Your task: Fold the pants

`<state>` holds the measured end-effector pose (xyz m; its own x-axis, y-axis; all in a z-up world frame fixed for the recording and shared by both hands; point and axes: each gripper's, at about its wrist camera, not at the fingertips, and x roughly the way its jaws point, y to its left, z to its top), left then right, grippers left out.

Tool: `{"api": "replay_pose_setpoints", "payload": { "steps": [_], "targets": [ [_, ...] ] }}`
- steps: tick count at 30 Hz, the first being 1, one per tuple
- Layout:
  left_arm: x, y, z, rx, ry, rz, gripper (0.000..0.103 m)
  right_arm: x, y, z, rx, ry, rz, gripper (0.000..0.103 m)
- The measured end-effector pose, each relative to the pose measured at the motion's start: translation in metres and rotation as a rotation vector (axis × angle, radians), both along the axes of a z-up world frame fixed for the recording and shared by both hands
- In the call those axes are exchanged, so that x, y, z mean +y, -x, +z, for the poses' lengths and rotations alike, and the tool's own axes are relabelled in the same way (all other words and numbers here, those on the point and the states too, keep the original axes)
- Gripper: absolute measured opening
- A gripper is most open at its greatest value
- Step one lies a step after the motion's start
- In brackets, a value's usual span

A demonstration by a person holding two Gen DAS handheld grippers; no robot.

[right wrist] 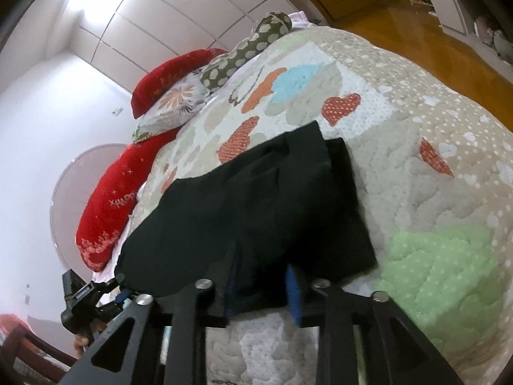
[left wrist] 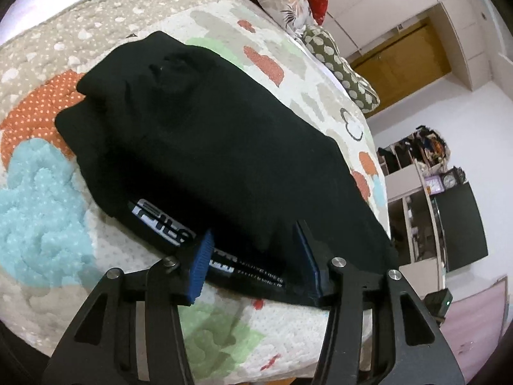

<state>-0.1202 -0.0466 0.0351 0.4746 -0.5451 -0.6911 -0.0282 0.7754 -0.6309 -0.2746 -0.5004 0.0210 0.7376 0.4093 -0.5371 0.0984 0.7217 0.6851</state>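
Note:
Black pants (left wrist: 211,147) lie folded in layers on a patchwork quilt (left wrist: 41,192). A waistband with white lettering (left wrist: 160,221) shows at their near edge. My left gripper (left wrist: 253,256) stands open with its blue pads (left wrist: 202,266) either side of the near edge of the cloth. In the right wrist view the same pants (right wrist: 256,199) lie on the quilt (right wrist: 433,192). My right gripper (right wrist: 263,285) is open around their near edge, with a fold of cloth between the fingers. The left gripper (right wrist: 118,292) shows at the far left corner of the pants.
Red pillows (right wrist: 112,202), a floral pillow (right wrist: 176,102) and a spotted cushion (right wrist: 250,48) lie at the head of the bed. A shelf unit with a clock (left wrist: 449,179) and a dark screen (left wrist: 465,224) stand beside the bed. Wooden floor (right wrist: 400,22) lies beyond.

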Motion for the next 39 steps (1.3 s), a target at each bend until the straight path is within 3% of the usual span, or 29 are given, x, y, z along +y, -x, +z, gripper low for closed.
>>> {"api": "replay_pose_setpoints", "payload": {
  "steps": [4,5,6,7,15,19,22,24,26,28,32,39],
  "targets": [
    [-0.005,-0.010,0.001,-0.023,-0.024,0.010,0.049,0.011,-0.016,0.004,-0.026,0.040,0.043,0.025],
    [-0.008,-0.013,0.002,-0.031,-0.045,0.008,0.023,0.015,-0.020,0.005,-0.044,0.068,0.040,0.010],
    [-0.013,-0.016,0.002,-0.032,-0.089,0.001,0.008,0.017,-0.023,0.006,-0.054,0.085,0.042,0.005],
    [-0.016,-0.017,0.000,-0.029,-0.101,-0.008,0.007,0.019,-0.024,0.007,-0.061,0.094,0.047,0.005],
    [-0.014,0.012,0.025,-0.108,-0.078,-0.072,0.005,0.013,0.013,0.044,-0.135,0.228,0.041,0.004],
    [-0.013,0.006,-0.001,-0.025,-0.122,-0.052,0.006,0.006,0.009,0.022,-0.052,0.203,0.048,0.004],
    [-0.001,0.006,-0.014,0.040,-0.044,-0.020,0.012,0.007,0.007,0.006,0.032,0.180,0.066,0.004],
    [0.003,0.010,-0.005,0.025,-0.110,-0.006,0.023,-0.001,0.014,0.008,0.050,0.174,0.052,0.005],
    [0.006,0.019,0.012,-0.031,-0.208,0.023,0.024,-0.011,0.025,0.016,0.051,0.217,0.009,0.005],
    [0.015,0.028,0.028,-0.087,-0.253,0.066,0.024,-0.021,0.035,0.029,0.055,0.286,-0.044,0.005],
    [0.034,0.028,0.044,-0.138,-0.270,0.167,0.024,-0.028,0.039,0.054,-0.011,0.318,-0.072,0.006],
    [0.028,-0.010,0.030,-0.104,-0.283,0.161,0.024,0.030,-0.018,0.046,-0.038,0.232,0.102,0.006]
  ]
}}
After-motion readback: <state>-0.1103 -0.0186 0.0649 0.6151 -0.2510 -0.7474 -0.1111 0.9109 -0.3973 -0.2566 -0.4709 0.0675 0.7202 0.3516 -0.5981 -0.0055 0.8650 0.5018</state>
